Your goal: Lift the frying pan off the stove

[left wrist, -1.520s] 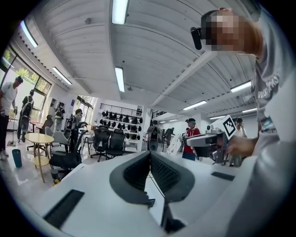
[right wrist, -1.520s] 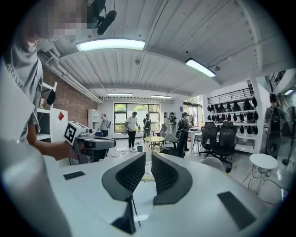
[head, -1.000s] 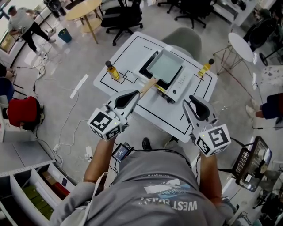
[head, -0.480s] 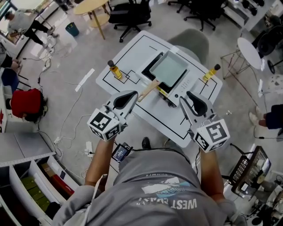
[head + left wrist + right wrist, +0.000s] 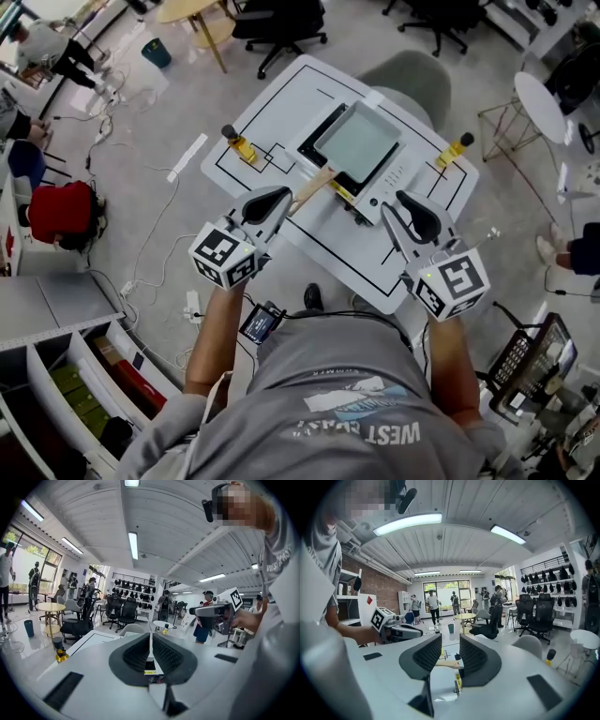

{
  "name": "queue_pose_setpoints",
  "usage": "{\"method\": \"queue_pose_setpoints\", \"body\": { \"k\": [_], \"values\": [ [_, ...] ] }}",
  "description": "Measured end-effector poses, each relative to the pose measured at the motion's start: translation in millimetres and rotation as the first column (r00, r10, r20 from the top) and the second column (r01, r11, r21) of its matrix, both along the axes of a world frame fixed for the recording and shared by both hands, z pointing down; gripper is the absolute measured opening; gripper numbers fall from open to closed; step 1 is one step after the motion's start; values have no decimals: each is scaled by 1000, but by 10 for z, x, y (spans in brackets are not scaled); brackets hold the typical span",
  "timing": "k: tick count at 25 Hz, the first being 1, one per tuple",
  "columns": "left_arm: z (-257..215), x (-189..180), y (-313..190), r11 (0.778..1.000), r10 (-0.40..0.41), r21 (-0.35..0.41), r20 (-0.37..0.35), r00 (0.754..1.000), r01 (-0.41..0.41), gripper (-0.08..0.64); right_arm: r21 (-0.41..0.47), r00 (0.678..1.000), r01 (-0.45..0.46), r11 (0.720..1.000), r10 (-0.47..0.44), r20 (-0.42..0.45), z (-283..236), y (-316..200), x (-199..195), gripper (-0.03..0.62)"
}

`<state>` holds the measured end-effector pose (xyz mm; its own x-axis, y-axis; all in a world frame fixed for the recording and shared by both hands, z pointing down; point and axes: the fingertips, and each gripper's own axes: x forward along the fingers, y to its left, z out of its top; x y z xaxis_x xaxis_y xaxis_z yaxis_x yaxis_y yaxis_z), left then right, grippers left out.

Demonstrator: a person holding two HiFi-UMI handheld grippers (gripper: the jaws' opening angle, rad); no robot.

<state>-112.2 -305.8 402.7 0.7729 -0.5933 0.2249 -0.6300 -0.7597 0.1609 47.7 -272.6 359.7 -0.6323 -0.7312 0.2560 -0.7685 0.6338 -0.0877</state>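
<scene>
A square grey frying pan (image 5: 357,142) sits on the black stove (image 5: 317,134) on the white table (image 5: 281,98). Its wooden handle (image 5: 313,187) points toward me. My left gripper (image 5: 284,196) is shut and empty, its tip just beside the handle's near end. My right gripper (image 5: 396,202) hovers over the table's front right, near the stove's white control panel (image 5: 386,180). Its jaws have just been opening and stand open, holding nothing. In the right gripper view the wooden handle (image 5: 446,663) shows farther off through the gap of the right gripper (image 5: 450,651). The left gripper (image 5: 150,637) has its pads together.
A yellow oil bottle (image 5: 235,143) stands left of the stove, and another bottle (image 5: 455,149) at the table's right edge. A grey chair (image 5: 408,82) is behind the table. Office chairs, a round white side table (image 5: 544,105) and floor cables surround it.
Both grippers have moved forward and slightly down toward the table. The left tip has come closer to the handle's end. The pan has not moved.
</scene>
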Motion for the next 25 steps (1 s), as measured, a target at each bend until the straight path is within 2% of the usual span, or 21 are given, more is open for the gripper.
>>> {"method": "queue_pose_setpoints", "body": {
  "k": [9, 18, 21, 25],
  "values": [
    [300, 172, -251, 999, 15, -53, 47, 999, -12, 47, -45, 1000, -16, 999, 16, 3, 198, -69, 188, 130],
    [703, 411, -455, 993, 64, -111, 149, 987, -48, 150, -83, 999, -37, 996, 38, 10, 406, -144, 379, 130],
    [865, 485, -496, 989, 89, -131, 215, 973, -61, 194, -94, 999, -43, 995, 44, 13, 455, -161, 433, 130],
    [1126, 570, -534, 985, 134, -151, 334, 933, -87, 257, -105, 999, -51, 993, 53, 15, 521, -184, 510, 130]
  ]
}}
